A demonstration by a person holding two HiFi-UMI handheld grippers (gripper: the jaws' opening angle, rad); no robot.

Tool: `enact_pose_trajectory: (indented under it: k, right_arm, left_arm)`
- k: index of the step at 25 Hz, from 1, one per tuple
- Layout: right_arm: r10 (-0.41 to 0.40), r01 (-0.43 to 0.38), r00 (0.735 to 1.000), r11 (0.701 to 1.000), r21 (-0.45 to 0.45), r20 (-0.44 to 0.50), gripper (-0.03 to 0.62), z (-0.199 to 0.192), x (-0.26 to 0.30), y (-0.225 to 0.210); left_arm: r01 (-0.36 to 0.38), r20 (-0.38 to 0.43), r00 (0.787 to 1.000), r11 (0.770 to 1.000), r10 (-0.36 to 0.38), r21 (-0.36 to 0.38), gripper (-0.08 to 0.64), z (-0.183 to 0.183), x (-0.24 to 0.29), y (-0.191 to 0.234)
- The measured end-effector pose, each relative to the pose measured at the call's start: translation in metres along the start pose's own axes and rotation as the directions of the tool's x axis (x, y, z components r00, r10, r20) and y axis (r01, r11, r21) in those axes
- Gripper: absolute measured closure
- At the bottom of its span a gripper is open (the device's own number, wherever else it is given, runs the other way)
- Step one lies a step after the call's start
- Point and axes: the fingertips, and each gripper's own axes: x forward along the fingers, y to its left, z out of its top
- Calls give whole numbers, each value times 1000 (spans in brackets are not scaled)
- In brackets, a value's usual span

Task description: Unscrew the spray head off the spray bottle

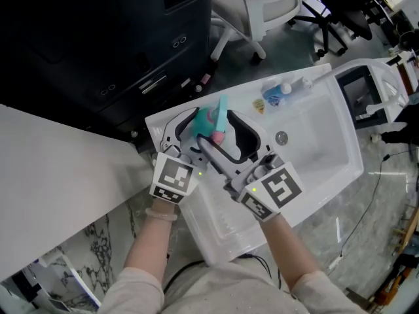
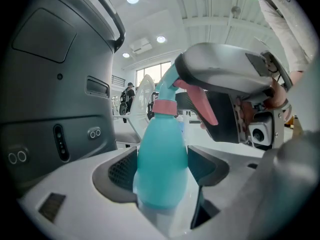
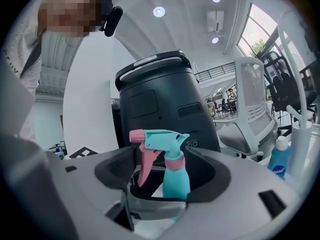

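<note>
A teal spray bottle (image 1: 219, 115) with a pink collar (image 2: 165, 107) stands upright over the white sink unit (image 1: 327, 142). My left gripper (image 1: 200, 133) is shut on the bottle's body (image 2: 162, 159), with a black pad against each side. My right gripper (image 1: 226, 142) reaches in from the right. Its jaws stand wide around the teal spray head (image 3: 161, 136) and its pink trigger (image 3: 144, 165), with a gap on both sides. In the left gripper view, one right jaw hides most of the head above the trigger (image 2: 202, 101).
A blue bottle (image 1: 281, 91) lies at the sink's far rim, and a drain (image 1: 281, 137) shows in the basin. A dark cabinet (image 1: 131, 44) stands behind, with a white office chair (image 1: 262, 5) beyond it. A white board (image 1: 59, 169) lies to the left.
</note>
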Motion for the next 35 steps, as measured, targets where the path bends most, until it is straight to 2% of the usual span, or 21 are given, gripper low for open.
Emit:
enact_pose_trajectory:
  k: [3,7,12,16,22,28,35]
  right_arm:
    - [-2,2,1000,1000,8,3,272,1,4,3]
    - [-33,33,999,999,6,7,283,4,7,-5]
    - [-54,54,998,998,10,23,382,5,8,-14]
    - [-69,69,997,996,-51,17,466,6,6,-21]
    - [-21,22,1000,993,-115,10,471,9,5,-18]
    - [16,-13,1000,993,-117,26,477,24,5,-19]
    - [37,-36,999,996,-80,12,480,42,-1,-21]
  left_arm:
    - [-2,-1,1000,1000,2,0,244,0,0,0]
    - [-6,-1,1000,1000,6,-1,244,-1,0,0]
    - [-8,-2,1000,1000,8,0,244,-1,0,0]
    - [-10,-3,1000,1000,10,0,244,0,0,0]
    - [-11,-5,1000,1000,11,0,244,0,0,-1]
    - [-12,-7,1000,1000,12,2,244,-1,1,0]
    - [-15,-11,1000,1000,15,5,242,-3,1,0]
